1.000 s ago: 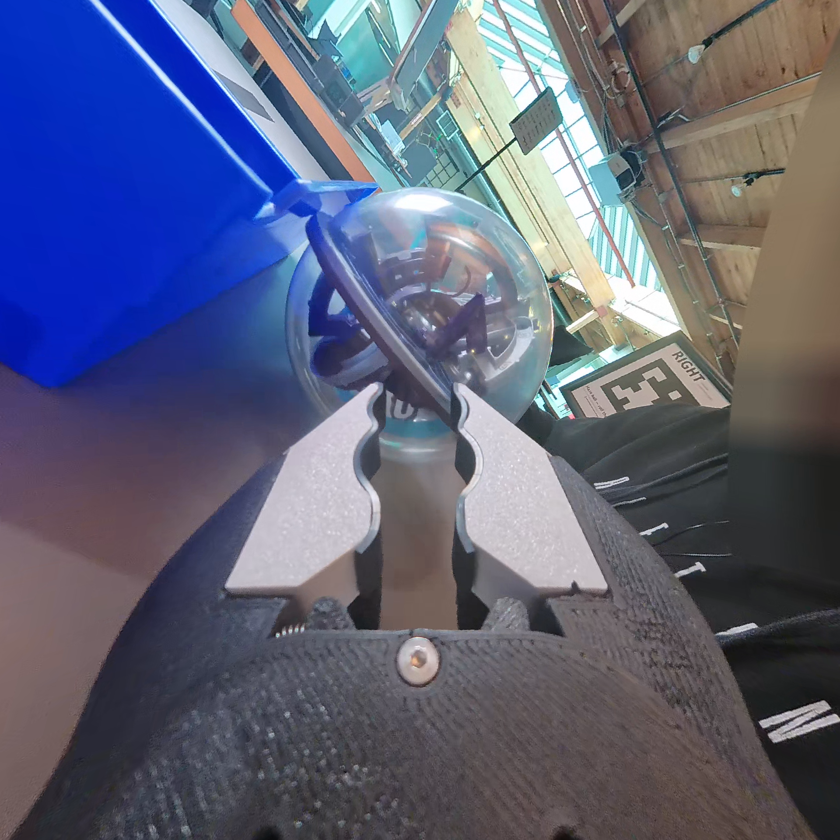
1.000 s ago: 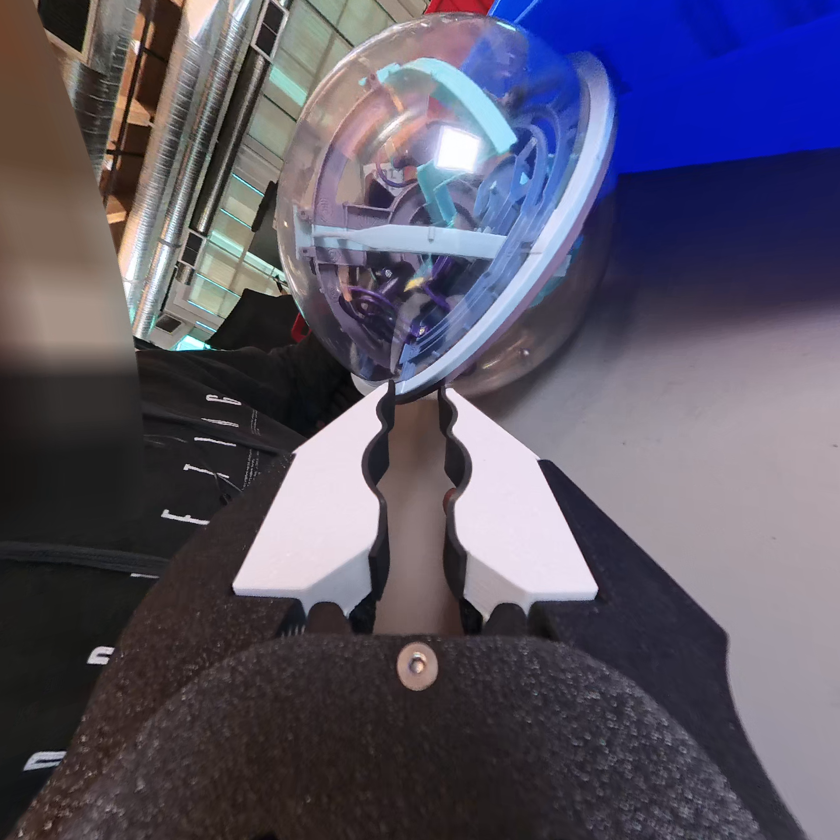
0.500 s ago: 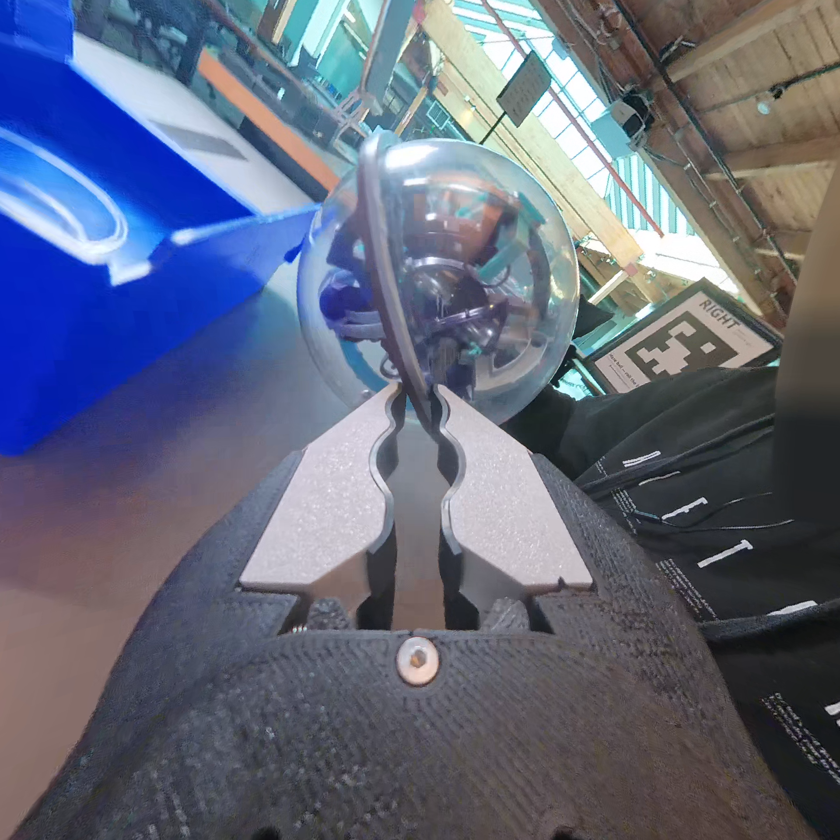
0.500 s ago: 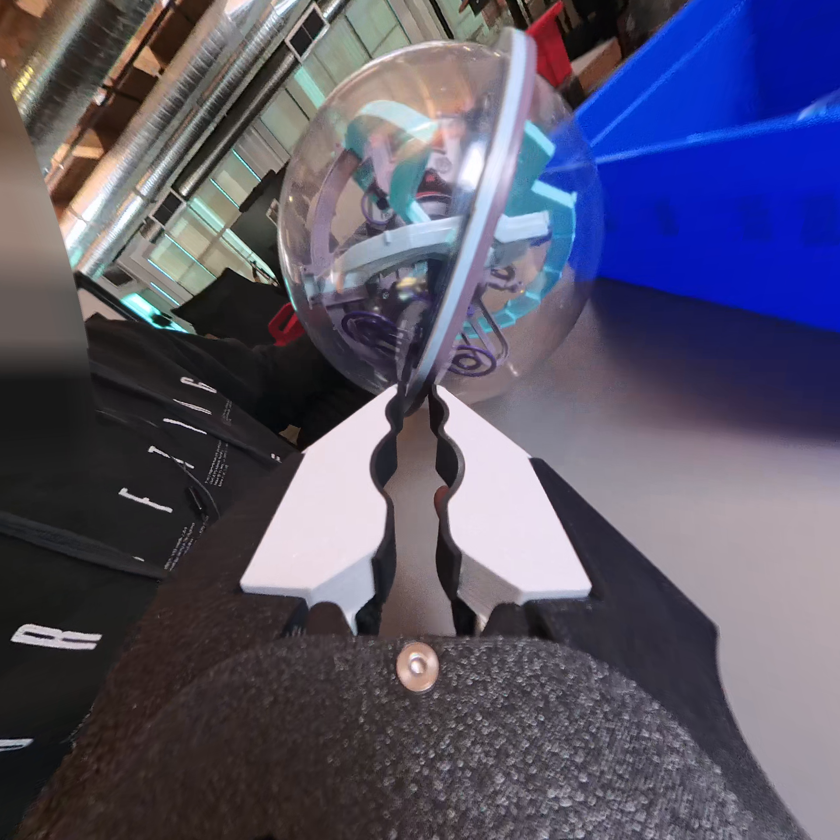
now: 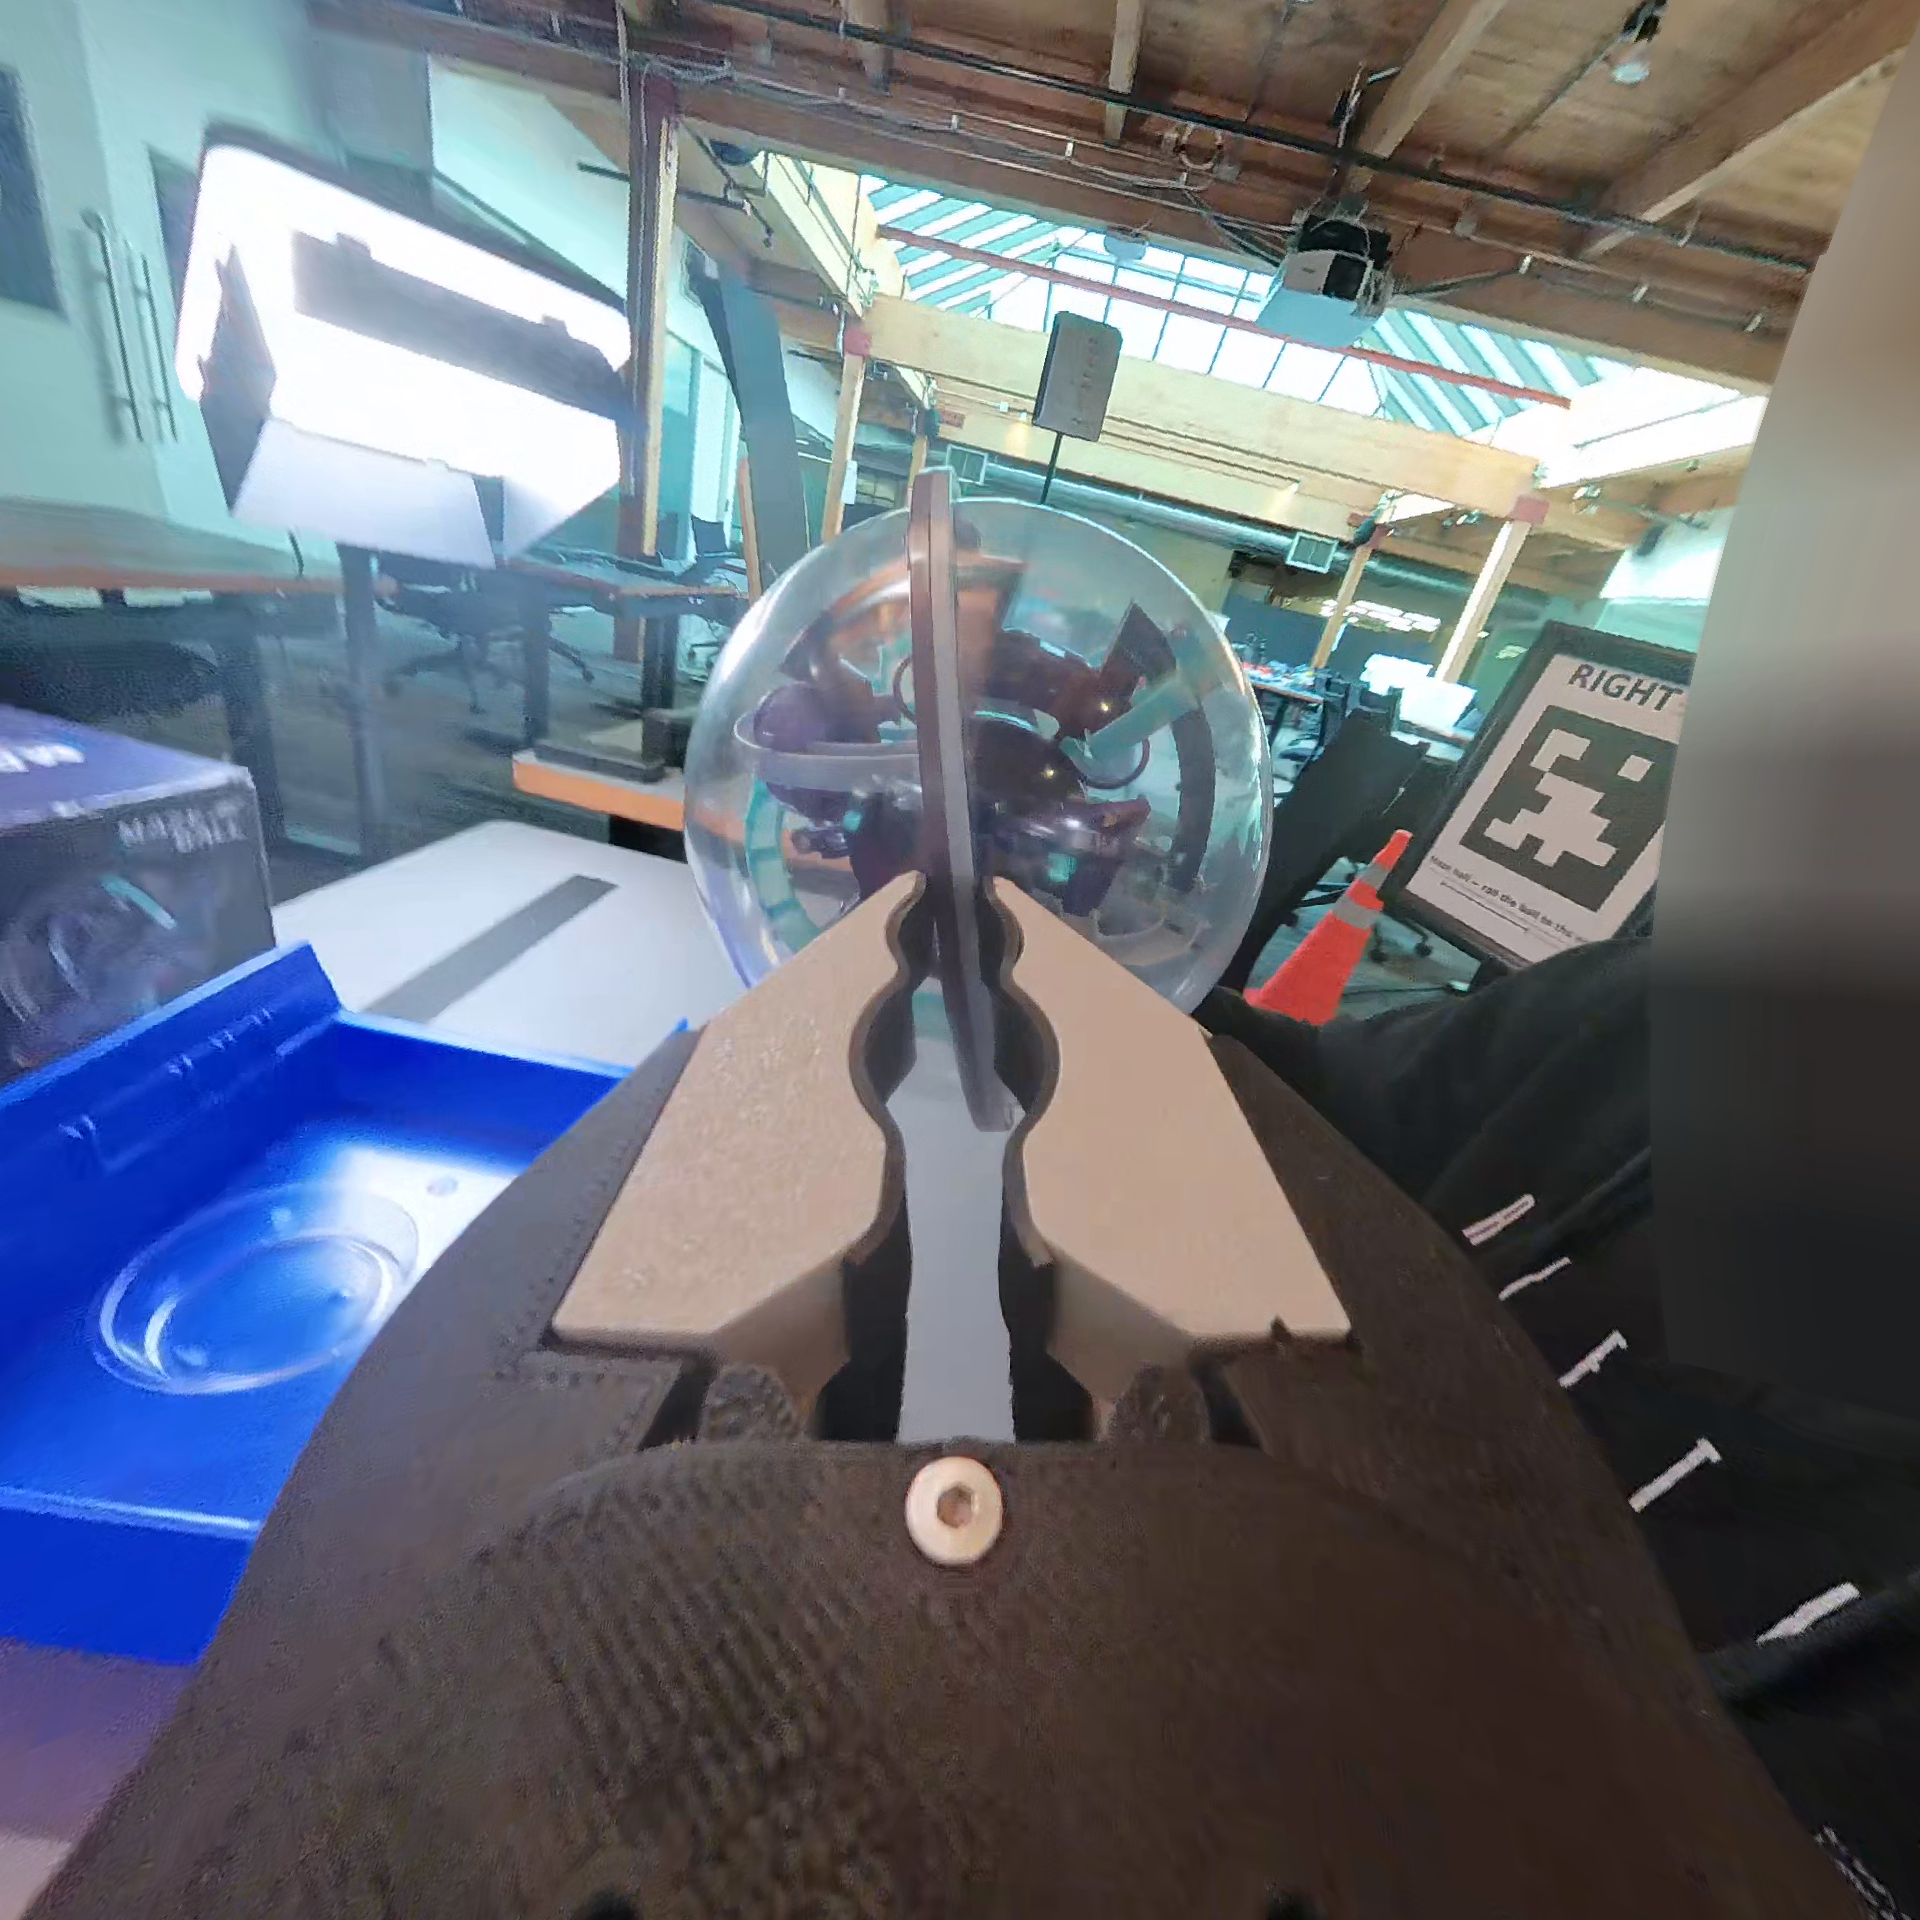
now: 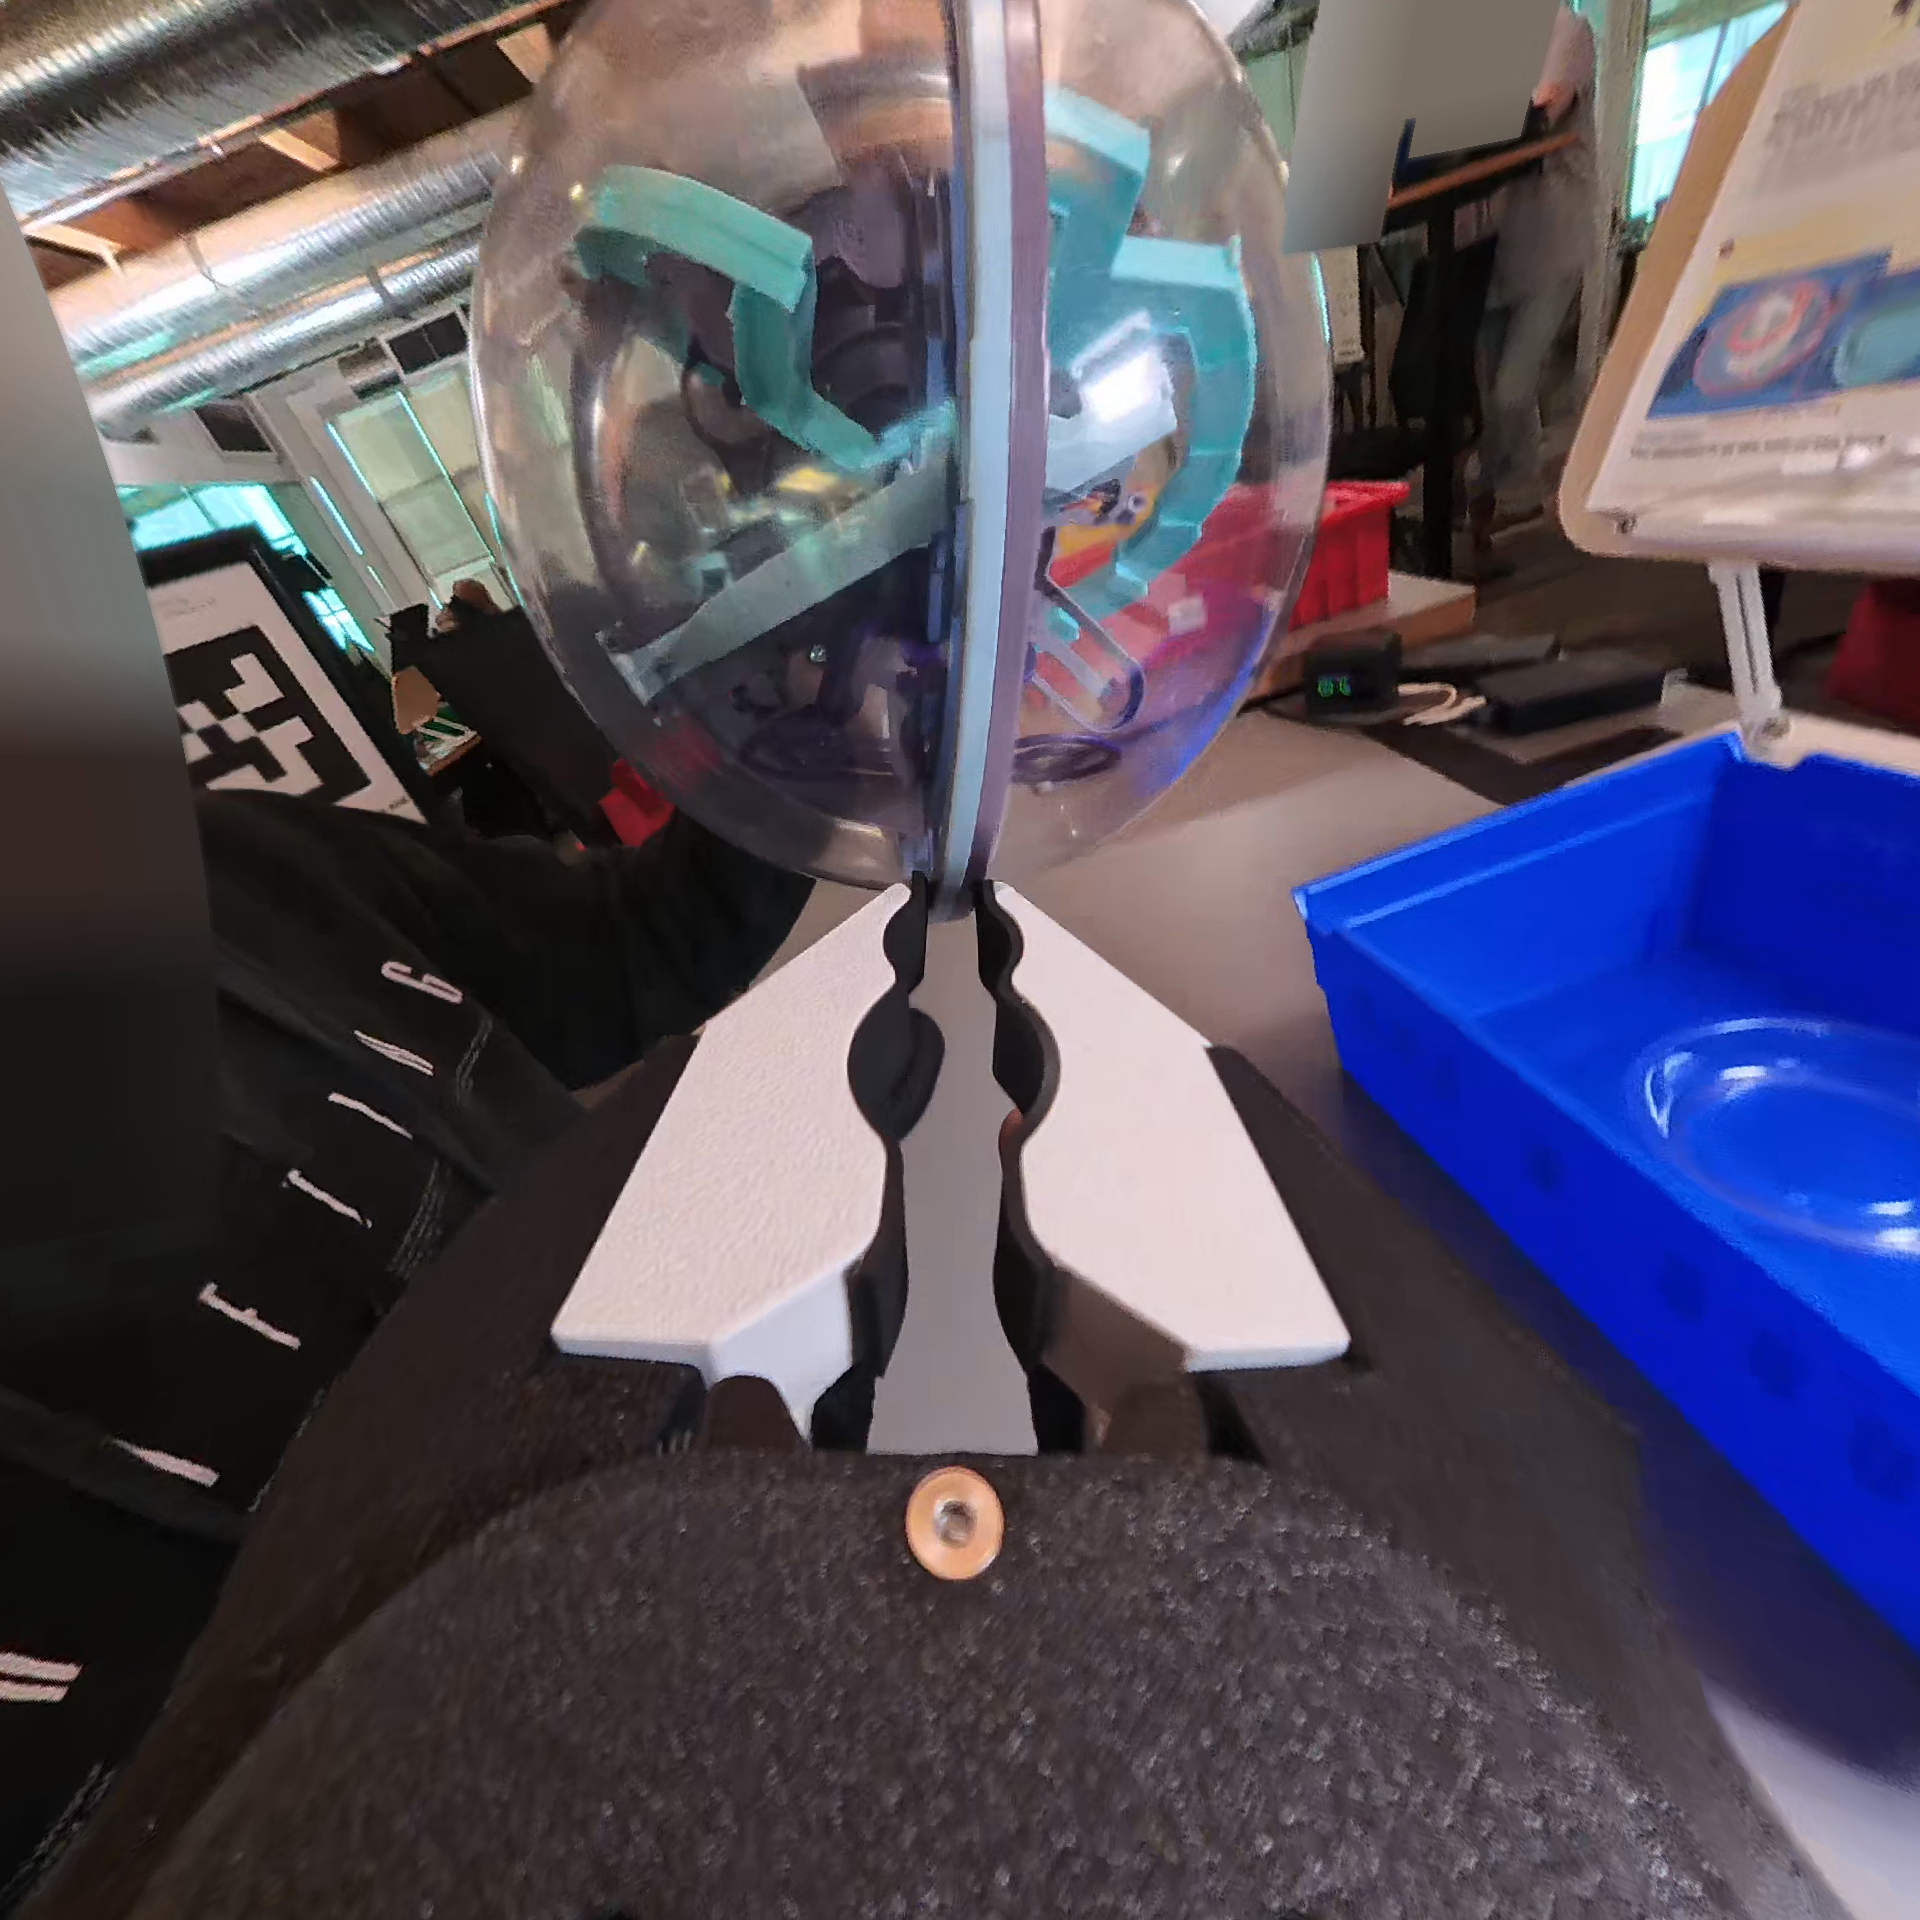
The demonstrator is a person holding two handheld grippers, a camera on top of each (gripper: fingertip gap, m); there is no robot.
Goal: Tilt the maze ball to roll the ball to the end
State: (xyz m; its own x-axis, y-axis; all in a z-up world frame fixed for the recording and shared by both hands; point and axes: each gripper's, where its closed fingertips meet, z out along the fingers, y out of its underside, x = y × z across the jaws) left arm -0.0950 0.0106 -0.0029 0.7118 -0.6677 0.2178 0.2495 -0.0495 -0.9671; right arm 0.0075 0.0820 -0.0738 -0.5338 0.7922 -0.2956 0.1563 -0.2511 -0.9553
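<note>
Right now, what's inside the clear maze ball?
Inside the maze ball are teal tracks, grey ramps and purple loops. The small rolling ball cannot be picked out; the rim band and reflections cover part of it.

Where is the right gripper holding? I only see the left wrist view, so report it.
Observer: The right gripper pinches the maze ball by its flat rim, with only the tips of its jaws.
Operator: Tell me what's beside it.
Observer: The blue box is there, with its pale lid raised open.
Operator: Report what's behind the ball.
Observer: A red bin is on the far table, partly seen through the ball.
</note>
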